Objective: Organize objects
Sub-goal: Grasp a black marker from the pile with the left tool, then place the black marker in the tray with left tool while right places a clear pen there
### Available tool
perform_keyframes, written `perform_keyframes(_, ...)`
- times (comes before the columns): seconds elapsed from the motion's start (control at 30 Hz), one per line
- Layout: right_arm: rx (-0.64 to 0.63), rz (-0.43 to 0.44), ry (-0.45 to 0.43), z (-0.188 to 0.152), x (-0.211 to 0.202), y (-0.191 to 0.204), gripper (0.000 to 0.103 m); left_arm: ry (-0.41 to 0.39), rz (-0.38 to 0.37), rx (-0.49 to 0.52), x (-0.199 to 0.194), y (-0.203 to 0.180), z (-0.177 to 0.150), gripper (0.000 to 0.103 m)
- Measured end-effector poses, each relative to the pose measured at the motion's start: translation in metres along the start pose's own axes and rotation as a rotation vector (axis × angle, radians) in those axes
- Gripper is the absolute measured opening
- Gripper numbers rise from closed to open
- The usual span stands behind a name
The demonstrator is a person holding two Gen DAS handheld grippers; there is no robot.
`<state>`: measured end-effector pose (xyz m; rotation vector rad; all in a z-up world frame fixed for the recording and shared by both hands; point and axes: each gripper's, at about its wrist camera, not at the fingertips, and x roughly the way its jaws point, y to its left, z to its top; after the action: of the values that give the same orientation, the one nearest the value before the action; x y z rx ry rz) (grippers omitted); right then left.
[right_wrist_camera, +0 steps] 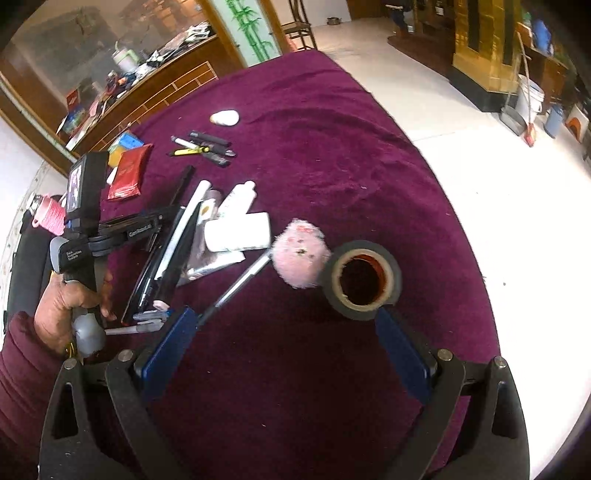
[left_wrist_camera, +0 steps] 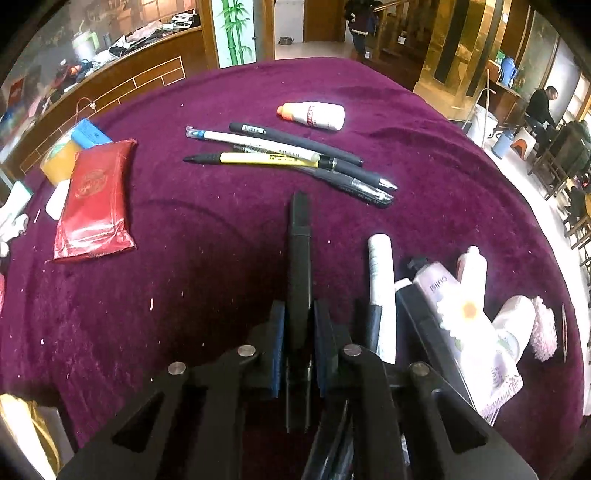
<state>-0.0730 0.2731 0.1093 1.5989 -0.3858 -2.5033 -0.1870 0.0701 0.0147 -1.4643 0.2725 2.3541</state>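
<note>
Four pens (left_wrist_camera: 291,157) heaped mid-cloth, beyond them one white bottle (left_wrist_camera: 314,115) with an orange cap, lying flat. One glossy red packet (left_wrist_camera: 94,203) to the left. Left gripper (left_wrist_camera: 298,325) clamped on a long matte black pen (left_wrist_camera: 300,258), pointing straight ahead above the plush purple tablecloth (left_wrist_camera: 184,295). To its right, one white tube (left_wrist_camera: 380,288) and one floral tube (left_wrist_camera: 465,325). Right gripper (right_wrist_camera: 288,332) spread wide, holding nothing, just behind one black tape roll (right_wrist_camera: 364,278) with a cardboard core, touching one fluffy pink pompom pen (right_wrist_camera: 299,253).

Bamboo panel (left_wrist_camera: 236,31) — seated man (left_wrist_camera: 543,107) beyond
</note>
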Motion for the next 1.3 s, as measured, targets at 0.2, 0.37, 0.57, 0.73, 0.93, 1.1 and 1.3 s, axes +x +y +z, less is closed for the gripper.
perform_keyframes(0.2, -0.054, 0.011, 0.007, 0.003, 0.004, 0.023, 0.098, -0.035, -0.040, -0.097, -0.031, 0.021, -0.014, 0.011)
perform_keyframes(0.37, -0.108, 0.047, 0.016, 0.002, 0.008, 0.051, 0.098, -0.080, -0.029, -0.160, -0.075, 0.039, -0.039, 0.011)
perform_keyframes(0.57, -0.240, 0.143, 0.067, -0.007, 0.021, 0.108, 0.098, -0.087, -0.008, -0.247, -0.117, 0.062, -0.090, 0.011)
perform_keyframes(0.73, -0.276, 0.199, 0.116, -0.007, 0.042, 0.149, 0.098, -0.102, -0.014, -0.320, -0.147, 0.075, -0.136, 0.011)
perform_keyframes(0.93, -0.420, 0.235, 0.243, -0.023, 0.073, 0.207, 0.096, -0.112, -0.055, -0.402, -0.173, 0.099, -0.181, 0.011)
perform_keyframes(1.1, -0.748, 0.052, 0.237, -0.059, 0.092, 0.239, 0.093, -0.119, -0.071, -0.422, -0.186, 0.114, -0.206, 0.011)
perform_keyframes(1.3, -0.674, 0.006, 0.323, -0.058, 0.117, 0.229, 0.032, -0.140, -0.064, -0.436, -0.198, 0.131, -0.222, 0.011)
